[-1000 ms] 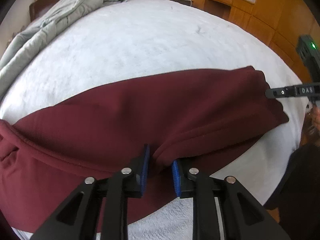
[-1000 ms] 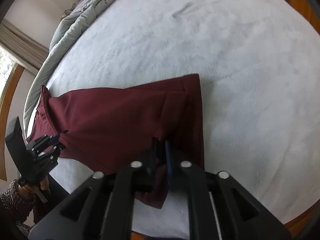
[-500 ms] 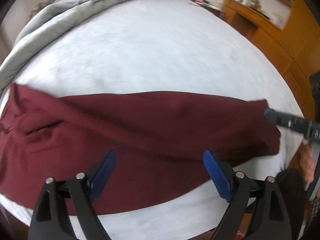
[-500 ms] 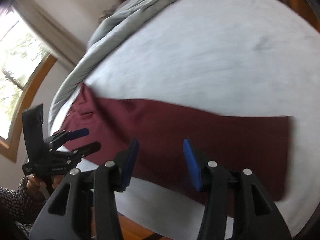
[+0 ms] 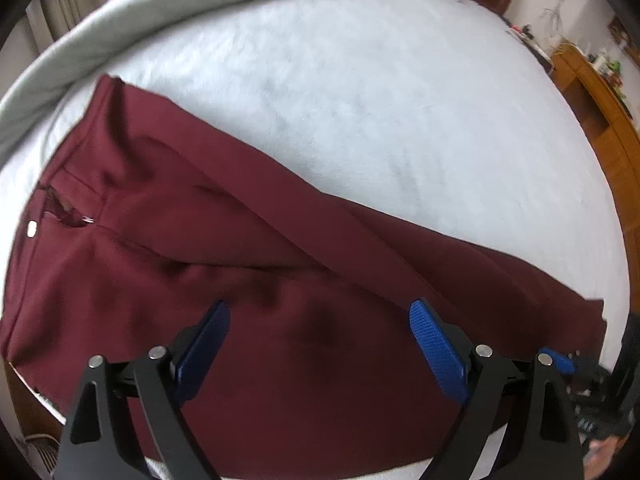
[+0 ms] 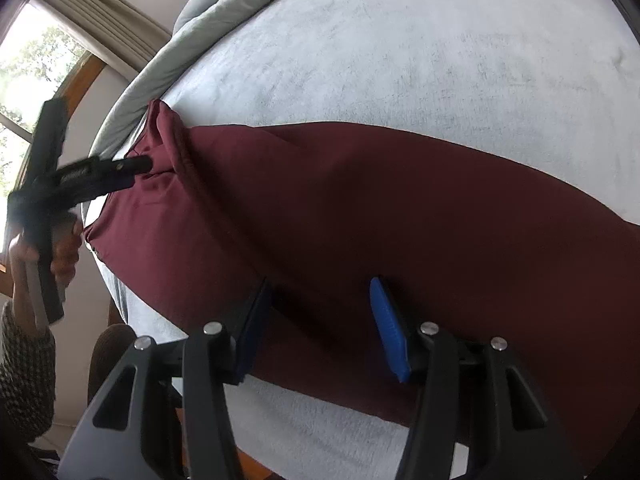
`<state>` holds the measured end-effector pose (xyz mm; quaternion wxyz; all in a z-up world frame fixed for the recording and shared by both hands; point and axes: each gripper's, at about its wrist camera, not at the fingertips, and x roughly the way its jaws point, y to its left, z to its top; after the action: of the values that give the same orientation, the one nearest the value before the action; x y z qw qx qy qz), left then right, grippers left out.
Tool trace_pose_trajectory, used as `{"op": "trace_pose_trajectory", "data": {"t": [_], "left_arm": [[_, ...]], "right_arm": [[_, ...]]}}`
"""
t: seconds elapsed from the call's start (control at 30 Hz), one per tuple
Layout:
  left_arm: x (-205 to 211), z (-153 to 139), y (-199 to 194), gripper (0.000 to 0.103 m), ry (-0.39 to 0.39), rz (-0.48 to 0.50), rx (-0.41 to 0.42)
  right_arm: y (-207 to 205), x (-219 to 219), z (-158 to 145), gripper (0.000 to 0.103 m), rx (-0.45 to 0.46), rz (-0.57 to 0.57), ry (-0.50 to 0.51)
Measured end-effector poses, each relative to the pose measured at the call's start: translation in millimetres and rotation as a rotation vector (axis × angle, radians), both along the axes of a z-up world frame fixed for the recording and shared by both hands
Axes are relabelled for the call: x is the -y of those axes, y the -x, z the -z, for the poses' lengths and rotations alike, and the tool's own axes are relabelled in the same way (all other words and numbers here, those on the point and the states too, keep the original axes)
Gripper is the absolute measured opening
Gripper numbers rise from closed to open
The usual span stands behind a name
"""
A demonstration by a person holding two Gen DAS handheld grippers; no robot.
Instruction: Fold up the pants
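Dark red pants (image 5: 248, 240) lie folded lengthwise across the white bed, waistband to the left and leg ends to the right. My left gripper (image 5: 320, 344) is open wide and empty, hovering over the seat and thigh area. In the right wrist view the pants (image 6: 360, 216) stretch from the waistband at left to the right edge. My right gripper (image 6: 320, 320) is open and empty above the near edge of the legs. The left gripper shows there (image 6: 142, 164) at the waistband.
A grey duvet (image 5: 200, 12) is bunched along the far side of the bed (image 5: 400, 100). A wooden cabinet (image 5: 600, 96) stands at the right. A window and curtain (image 6: 60, 40) are at the left. The near bed edge (image 6: 320, 432) is below my right gripper.
Both grippers let go of the pants and opened. The left moved toward the waistband end, the right toward the middle of the legs. The pants now lie flatter.
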<state>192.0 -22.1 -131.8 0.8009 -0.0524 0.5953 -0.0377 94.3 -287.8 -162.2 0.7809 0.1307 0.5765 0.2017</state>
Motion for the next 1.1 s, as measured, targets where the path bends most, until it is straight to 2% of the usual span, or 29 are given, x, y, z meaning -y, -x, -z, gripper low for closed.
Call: {"op": "trace_pose_trajectory", "data": {"t": [0.2, 0.37, 0.43, 0.47, 0.5, 0.6, 0.7, 0.87, 0.9, 1.0, 1.1], "left_arm": [[5.1, 16.2, -32.7, 0.092, 0.054, -0.017, -0.066], [6.0, 25.7, -53.5, 0.09, 0.016, -0.037, -0.11], [4.4, 27.6, -56.5, 0.08, 0.008, -0.053, -0.113], [1.4, 25.4, -55.1, 0.066, 0.011, -0.075, -0.096], [-1.2, 23.4, -53.3, 0.043, 0.026, -0.09, -0.087], [-12.1, 12.9, -43.3, 0.02, 0.094, -0.136, -0.049], [-23.5, -1.5, -14.2, 0.016, 0.141, -0.185, 0.029], [-27.4, -34.1, 70.3, 0.016, 0.104, -0.216, 0.205], [-26.5, -35.9, 89.6, 0.016, 0.096, -0.217, 0.218], [-27.6, -25.5, 134.0, 0.016, 0.084, -0.243, 0.203], [-31.2, 7.7, 155.4, 0.014, 0.078, -0.267, 0.111]], "right_arm": [[3.9, 2.4, 1.5, 0.053, 0.001, -0.001, -0.021], [8.2, 7.2, 0.9, 0.054, 0.007, -0.006, -0.038], [8.2, 9.3, 1.1, 0.054, 0.006, -0.004, -0.049], [8.7, 10.9, 0.9, 0.054, 0.006, -0.004, -0.054], [9.7, 14.2, 0.2, 0.054, 0.005, -0.003, -0.058], [10.7, 18.3, -2.0, 0.053, -0.002, 0.009, -0.068], [11.8, 22.2, -2.8, 0.053, -0.007, 0.021, -0.062], [16.6, 28.2, -5.9, 0.054, -0.005, 0.036, -0.031], [16.9, 29.7, -5.4, 0.054, -0.007, 0.038, -0.029], [17.5, 29.0, -5.2, 0.054, -0.014, 0.04, -0.026], [17.2, 25.9, -4.4, 0.057, -0.025, 0.033, -0.006]]}}
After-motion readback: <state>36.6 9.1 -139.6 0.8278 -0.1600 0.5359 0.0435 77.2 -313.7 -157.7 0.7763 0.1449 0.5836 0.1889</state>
